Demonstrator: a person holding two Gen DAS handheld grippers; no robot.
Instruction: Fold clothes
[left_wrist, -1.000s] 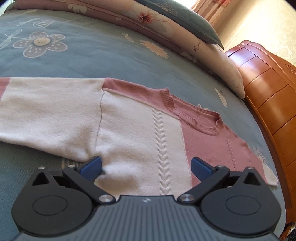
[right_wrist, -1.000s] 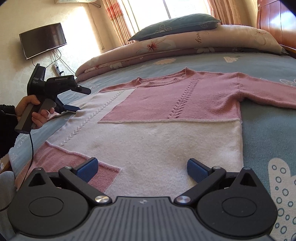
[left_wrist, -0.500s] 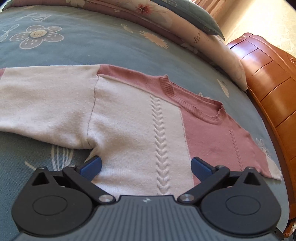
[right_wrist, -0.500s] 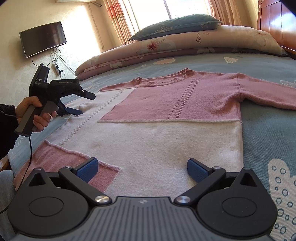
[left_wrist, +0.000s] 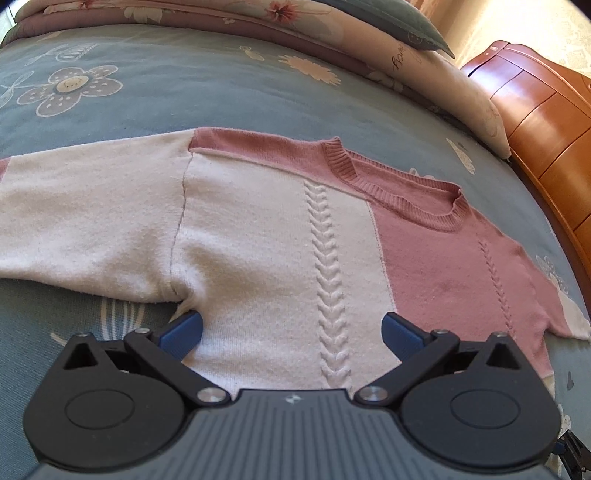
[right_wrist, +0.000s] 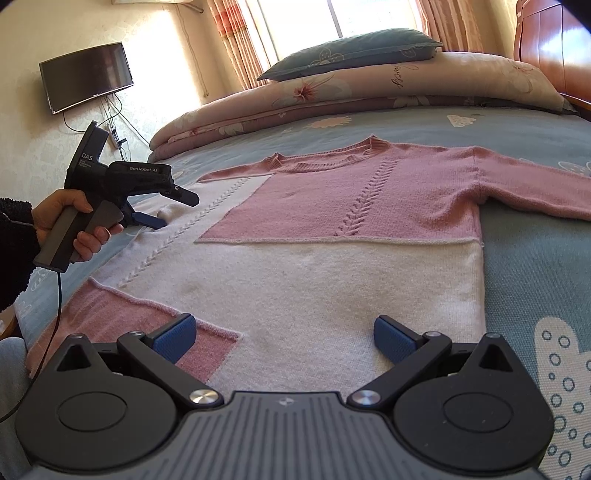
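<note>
A pink and cream knit sweater (left_wrist: 280, 236) lies flat, front up, on the bed, sleeves spread out to both sides. My left gripper (left_wrist: 291, 330) is open over the cream side of the body, its left pad close to the armpit. Across the bed, the right wrist view shows the same sweater (right_wrist: 332, 266) lengthwise, with my right gripper (right_wrist: 284, 338) open just above the hem. That view also catches the left gripper (right_wrist: 168, 206), held by a hand at the sweater's cream armpit, nothing between its fingers.
The bed has a blue floral cover (left_wrist: 155, 85). A rolled quilt and pillows (right_wrist: 369, 85) lie at the head. A wooden headboard (left_wrist: 546, 122) stands beyond them. A wall-mounted TV (right_wrist: 86, 75) and curtains are behind the left hand.
The left gripper has risen and tilted down over the sweater's armpit, drawing slightly back along the body. The right gripper has stayed put.
</note>
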